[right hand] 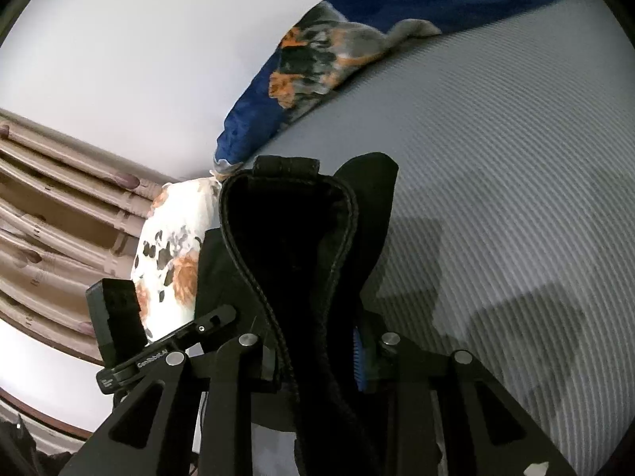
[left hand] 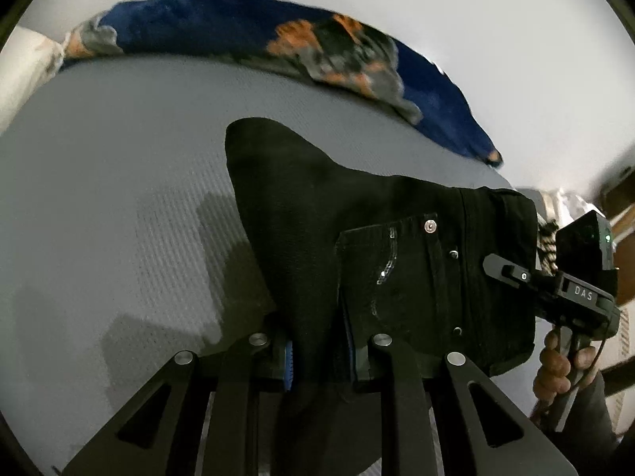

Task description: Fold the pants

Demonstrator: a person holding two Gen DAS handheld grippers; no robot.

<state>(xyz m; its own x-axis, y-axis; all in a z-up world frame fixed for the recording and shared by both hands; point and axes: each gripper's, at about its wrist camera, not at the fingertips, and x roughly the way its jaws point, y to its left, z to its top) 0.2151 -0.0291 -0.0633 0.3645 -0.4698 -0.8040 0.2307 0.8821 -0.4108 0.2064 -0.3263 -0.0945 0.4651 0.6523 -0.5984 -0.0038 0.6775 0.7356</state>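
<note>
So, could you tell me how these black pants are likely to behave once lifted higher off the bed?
The black pants probably stay floppy: the cloth droops between the left gripper and right gripper. The stitched waistband looks stiffer.

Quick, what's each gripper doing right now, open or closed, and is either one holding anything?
Left gripper: closed on the black pants.
Right gripper: closed on the pants' waistband edge.

1 black pants [left hand: 357,238], 2 grippers [left hand: 319,361] [right hand: 313,357], 1 blue blanket [left hand: 238,27], 1 floral pillow [right hand: 174,246]
</note>
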